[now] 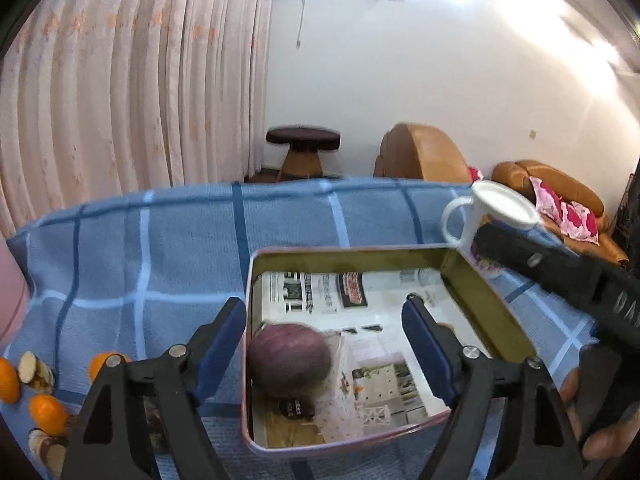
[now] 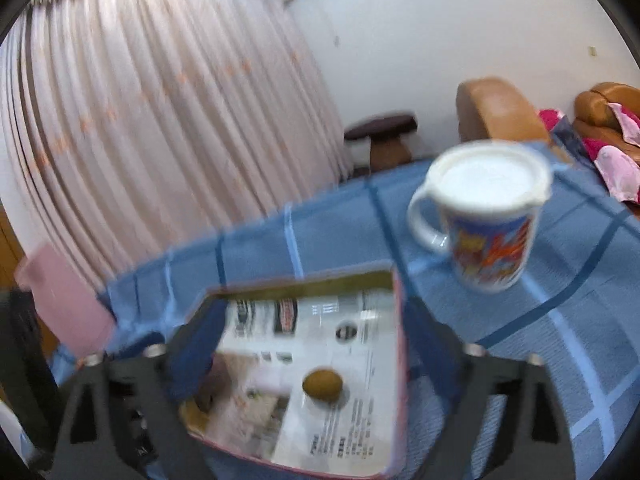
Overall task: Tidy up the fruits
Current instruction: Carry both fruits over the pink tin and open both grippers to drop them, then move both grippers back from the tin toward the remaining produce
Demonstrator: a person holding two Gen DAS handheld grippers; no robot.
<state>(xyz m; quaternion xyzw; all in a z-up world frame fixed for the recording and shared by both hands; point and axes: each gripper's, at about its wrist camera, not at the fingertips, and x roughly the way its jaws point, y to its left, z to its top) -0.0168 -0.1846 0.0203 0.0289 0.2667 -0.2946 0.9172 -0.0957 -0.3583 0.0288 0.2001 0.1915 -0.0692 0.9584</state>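
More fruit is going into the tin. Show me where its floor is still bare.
Tin: the far half, along the back wall, is bare paper lining. The near-left corner holds the purple fruit; a small brown fruit lies mid-floor. Oranges crowd the cloth at left.

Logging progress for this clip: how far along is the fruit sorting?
Done: a purple fruit and a small brown fruit lie in the paper-lined tin. In hand: nothing; both the left tongs and right tongs are open and empty. Left: oranges and cut pieces still on the blue cloth.
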